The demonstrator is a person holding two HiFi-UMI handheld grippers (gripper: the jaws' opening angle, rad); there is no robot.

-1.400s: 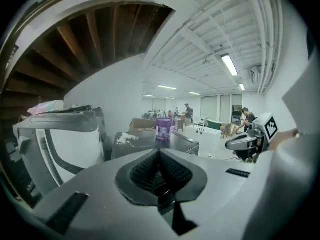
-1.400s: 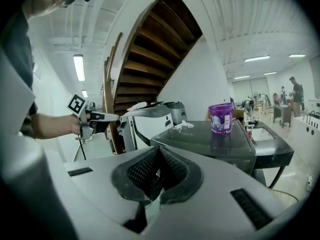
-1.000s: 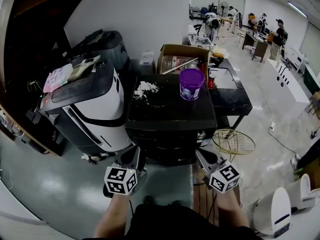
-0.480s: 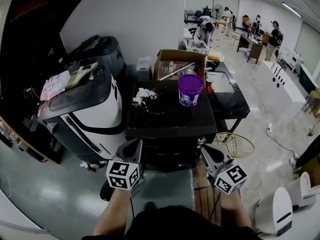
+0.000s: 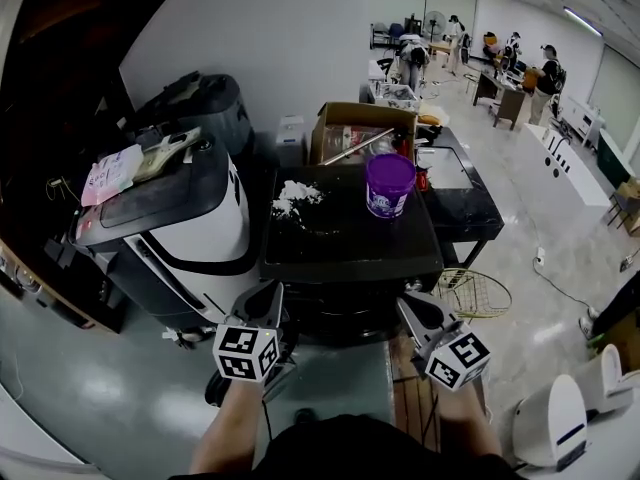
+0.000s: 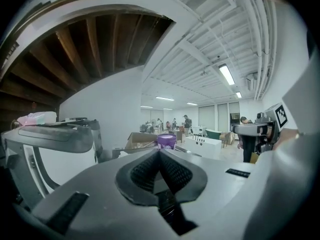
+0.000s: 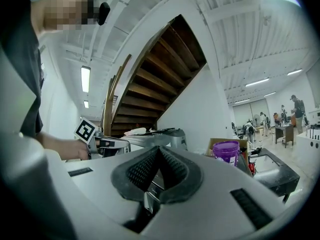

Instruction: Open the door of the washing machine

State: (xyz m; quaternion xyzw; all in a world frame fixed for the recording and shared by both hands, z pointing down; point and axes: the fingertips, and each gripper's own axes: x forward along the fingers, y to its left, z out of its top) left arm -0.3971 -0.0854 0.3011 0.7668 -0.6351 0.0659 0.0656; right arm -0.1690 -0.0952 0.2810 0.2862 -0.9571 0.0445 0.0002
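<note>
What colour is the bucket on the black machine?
Purple, with a white label; the bucket shows best in the head view.

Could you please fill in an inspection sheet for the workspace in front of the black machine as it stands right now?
Surface: top of the black machine, bare along its near edge.
Job's things: the black machine only; its door cannot be made out in these views.
Clutter: purple bucket and white powdery pile on that top; cardboard box behind; pink packet on the white appliance beside it.
Grippers: left gripper and right gripper both shut, fingers together, nothing held, short of the machine's front.
Cables: thin cable on the floor.
Surroundings: black table, round wire frame on the floor, people far back.
</note>
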